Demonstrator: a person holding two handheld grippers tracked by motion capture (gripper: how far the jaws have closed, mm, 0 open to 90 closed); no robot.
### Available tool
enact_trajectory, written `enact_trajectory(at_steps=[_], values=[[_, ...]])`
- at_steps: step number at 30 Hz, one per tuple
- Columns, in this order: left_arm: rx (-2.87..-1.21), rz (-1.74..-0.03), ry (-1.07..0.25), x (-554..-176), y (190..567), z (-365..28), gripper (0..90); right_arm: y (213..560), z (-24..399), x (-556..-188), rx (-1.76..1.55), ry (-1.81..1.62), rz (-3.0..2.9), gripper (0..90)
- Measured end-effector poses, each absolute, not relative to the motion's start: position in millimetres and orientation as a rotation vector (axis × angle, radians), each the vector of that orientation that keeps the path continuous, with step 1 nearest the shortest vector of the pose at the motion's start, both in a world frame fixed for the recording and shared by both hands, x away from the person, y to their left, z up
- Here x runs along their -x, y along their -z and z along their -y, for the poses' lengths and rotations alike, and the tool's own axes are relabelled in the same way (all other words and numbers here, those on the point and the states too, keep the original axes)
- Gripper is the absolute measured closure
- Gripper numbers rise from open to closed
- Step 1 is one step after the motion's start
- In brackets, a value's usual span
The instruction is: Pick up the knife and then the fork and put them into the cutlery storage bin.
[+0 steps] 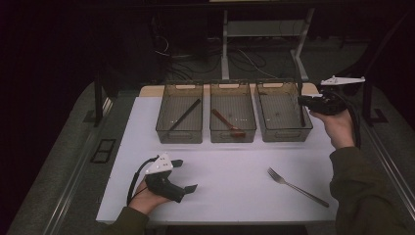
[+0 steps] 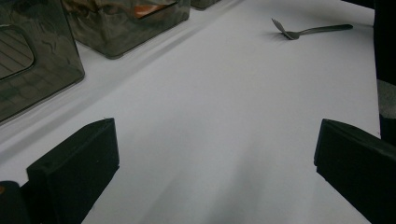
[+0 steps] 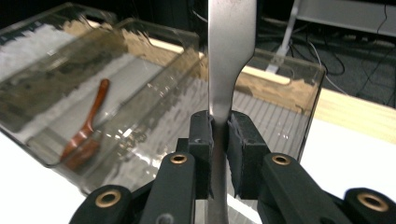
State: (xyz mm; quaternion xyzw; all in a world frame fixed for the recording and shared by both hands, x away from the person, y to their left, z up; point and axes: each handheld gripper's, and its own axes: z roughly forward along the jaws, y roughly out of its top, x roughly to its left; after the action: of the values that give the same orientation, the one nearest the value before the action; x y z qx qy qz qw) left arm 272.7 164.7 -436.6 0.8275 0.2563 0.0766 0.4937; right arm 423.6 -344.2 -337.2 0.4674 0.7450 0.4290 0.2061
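Right gripper (image 3: pixel 219 135): its two black jaws are pinched tight on a flat metal utensil (image 3: pixel 231 56). You see the handle going up between the pads. What kind of utensil it is, I cannot tell.
Where the utensil is: up in the air, over the right bin (image 1: pixel 284 111), at the far right corner of the table (image 1: pixel 235 196).
Right hand (image 1: pixel 337 125): it holds the gripper above the right rim of that bin.
Left gripper (image 1: pixel 178 176): its jaws are wide apart with nothing between them. It rests low by the near left corner of the table.
Fork (image 1: pixel 296 186): lying flat on the white table top, near the front edge on the right side, well apart from both grippers.
Three bins: clear and dark, side by side along the far edge.
Left bin (image 1: pixel 179 115): a long black stick (image 1: pixel 185 115) lies in it.
Middle bin (image 1: pixel 232 115): a brown wooden spoon (image 1: pixel 229 124) lies in it.
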Motion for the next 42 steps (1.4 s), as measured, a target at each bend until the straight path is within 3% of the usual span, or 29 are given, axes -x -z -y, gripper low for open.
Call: enact_trajectory(at_steps=[42], values=[[-2.007, -0.614, -0.180, -272, 437, -164, 0.0, 396, 327, -468, -1.465, -0.858, -2.295, 78.8]])
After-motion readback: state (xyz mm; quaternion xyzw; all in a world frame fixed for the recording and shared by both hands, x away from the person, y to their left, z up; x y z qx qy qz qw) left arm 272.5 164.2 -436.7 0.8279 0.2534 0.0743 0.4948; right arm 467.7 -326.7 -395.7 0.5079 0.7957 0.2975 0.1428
